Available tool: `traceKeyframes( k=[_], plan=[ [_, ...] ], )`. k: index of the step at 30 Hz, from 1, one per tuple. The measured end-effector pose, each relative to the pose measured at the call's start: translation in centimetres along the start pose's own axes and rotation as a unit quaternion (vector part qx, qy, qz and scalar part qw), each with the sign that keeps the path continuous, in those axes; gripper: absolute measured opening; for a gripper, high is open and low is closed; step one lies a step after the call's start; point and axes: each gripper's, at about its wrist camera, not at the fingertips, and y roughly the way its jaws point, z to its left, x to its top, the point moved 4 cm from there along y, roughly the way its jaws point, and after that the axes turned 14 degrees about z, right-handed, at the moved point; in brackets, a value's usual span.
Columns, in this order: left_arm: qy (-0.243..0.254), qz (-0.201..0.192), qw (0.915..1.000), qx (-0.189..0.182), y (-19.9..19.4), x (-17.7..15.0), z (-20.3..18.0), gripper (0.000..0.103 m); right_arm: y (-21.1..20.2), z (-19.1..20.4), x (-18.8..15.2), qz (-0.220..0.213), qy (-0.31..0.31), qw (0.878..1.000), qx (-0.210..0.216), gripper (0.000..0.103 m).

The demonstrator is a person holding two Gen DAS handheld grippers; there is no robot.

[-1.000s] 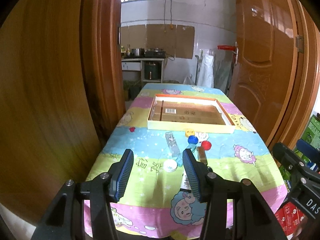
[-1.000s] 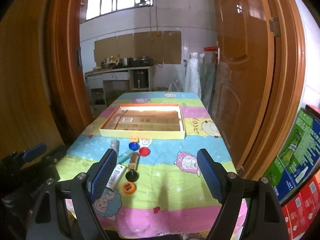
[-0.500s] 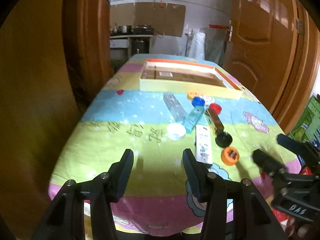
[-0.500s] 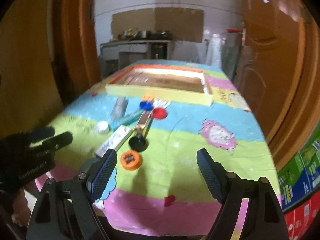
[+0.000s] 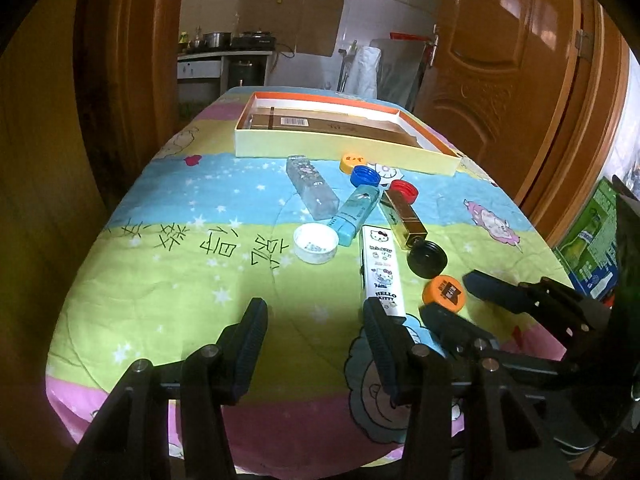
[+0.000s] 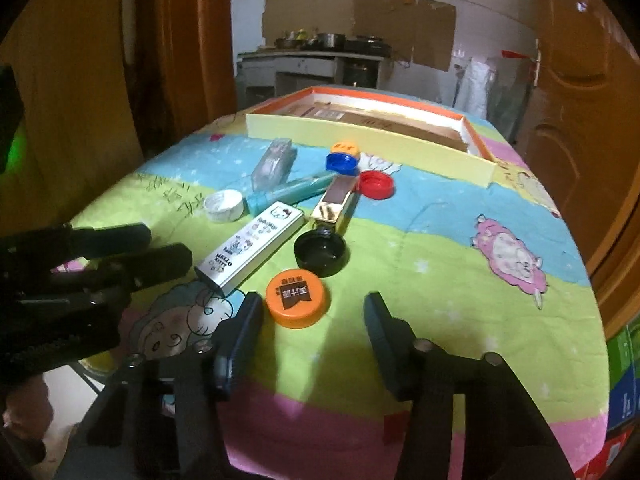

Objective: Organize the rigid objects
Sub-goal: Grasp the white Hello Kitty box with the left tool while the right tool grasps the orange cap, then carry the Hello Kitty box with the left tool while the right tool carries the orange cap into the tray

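Note:
An orange cap (image 6: 298, 298) lies near the table's front edge, between the tips of my right gripper (image 6: 312, 302), closer to its left finger. The jaws are closing and the pads do not press on it. My left gripper (image 5: 315, 308) hovers to the left with its jaws closing on nothing. The end of a white Hello Kitty box (image 5: 380, 272) lies just beside its right finger. Beyond lie a black cap (image 5: 427, 259), white cap (image 5: 316, 243), gold box (image 5: 402, 214), teal tube (image 5: 356, 216), clear box (image 5: 312, 190) and more caps.
A shallow yellow box with an orange rim (image 5: 344, 150) sits open at the far end of the cartoon-print tablecloth (image 5: 180, 280). Wooden doors (image 5: 500, 80) flank the table. Coloured cartons (image 5: 592, 240) stand on the floor to the right.
Both grippers have sunk toward the table and tipped downward. The right jaws have narrowed a lot, now around the orange cap. The left jaws have narrowed slightly.

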Motion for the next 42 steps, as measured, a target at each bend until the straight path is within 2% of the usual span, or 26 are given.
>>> traceKeyframes(
  k=[2, 3, 9, 13, 14, 15, 16, 17, 18, 26, 31, 36, 42],
  plan=[
    [0.008, -0.002, 0.9999, -0.006, -0.1, 0.1, -0.3, 0.049, 0.2, 0.1, 0.2, -0.004, -0.004, 1.000, 0.006, 0.040],
    [0.013, -0.002, 0.9999, -0.010, -0.1, 0.2, -0.5, 0.049, 0.2, 0.1, 0.3, -0.005, -0.004, 1.000, 0.005, 0.031],
    [0.067, 0.005, 0.9976, -0.013, 0.7, 0.9, -3.6, 0.049, -0.3, -1.8, 0.2, 0.000, 0.017, 1.000, 0.007, 0.031],
    [0.083, 0.030, 0.9959, 0.018, 2.8, 1.8, -5.1, 0.049, -1.0, -3.9, 0.1, -0.007, 0.032, 0.999, -0.004, 0.031],
    [0.084, 0.026, 0.9959, 0.025, 3.0, 1.9, -5.2, 0.049, -1.1, -4.2, 0.1, -0.008, 0.035, 0.999, -0.005, 0.031],
    [0.086, 0.023, 0.9955, 0.033, 3.1, 2.1, -5.3, 0.048, -1.1, -4.5, 0.1, -0.007, 0.039, 0.999, -0.004, 0.031],
    [0.088, 0.023, 0.9953, 0.033, 3.3, 2.2, -5.4, 0.042, -1.1, -4.8, 0.0, -0.006, 0.043, 0.999, -0.002, 0.031],
    [0.088, 0.019, 0.9955, 0.030, 3.2, 2.3, -5.5, 0.037, -1.0, -4.9, 0.0, -0.004, 0.046, 0.999, 0.002, 0.031],
    [0.086, 0.016, 0.9956, 0.033, 3.2, 2.2, -5.4, 0.026, -1.0, -5.1, -0.1, -0.003, 0.049, 0.999, 0.005, 0.031],
    [0.067, 0.003, 0.9971, 0.035, 2.4, 1.9, -4.9, 0.026, -1.3, -5.1, 0.0, -0.008, 0.056, 0.998, 0.023, 0.031],
    [0.053, -0.019, 0.9979, 0.034, 0.3, 2.7, -4.7, 0.026, -2.3, -5.0, 0.5, -0.020, 0.058, 0.998, 0.027, 0.031],
    [0.036, -0.034, 0.9979, 0.041, -1.9, 4.7, -4.2, 0.026, -3.5, -5.4, 1.5, -0.030, 0.065, 0.997, 0.038, 0.031],
    [0.028, -0.044, 0.9975, 0.048, -3.5, 7.5, -3.8, 0.026, -4.7, -6.0, 3.4, -0.046, 0.053, 0.997, 0.011, 0.031]
  ],
)
